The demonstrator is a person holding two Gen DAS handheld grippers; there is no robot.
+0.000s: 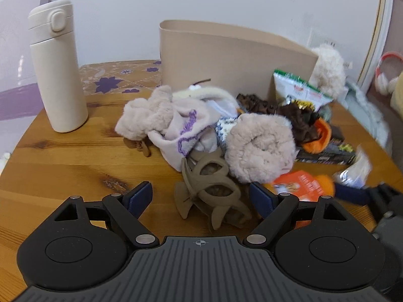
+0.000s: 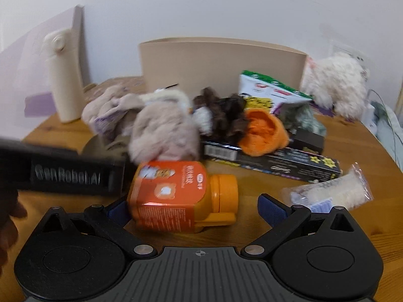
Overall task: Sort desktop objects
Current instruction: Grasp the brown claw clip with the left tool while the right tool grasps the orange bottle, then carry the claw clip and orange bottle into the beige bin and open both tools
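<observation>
Wooden tabletop (image 1: 63, 156) clutter awaits sorting: left claw (image 1: 201, 196) gapes empty around the hair clip (image 1: 211, 196), right claw (image 2: 196, 206) wide around the orange bottle (image 2: 181, 196), both needing closure next.

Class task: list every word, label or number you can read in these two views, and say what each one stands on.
"GenRobot.AI": on the black left gripper, blurred but legible.
Orange bottle label: print too blurred to read.
Black box: barcode and print too small.
Green-edged snack packet: print unreadable.
</observation>
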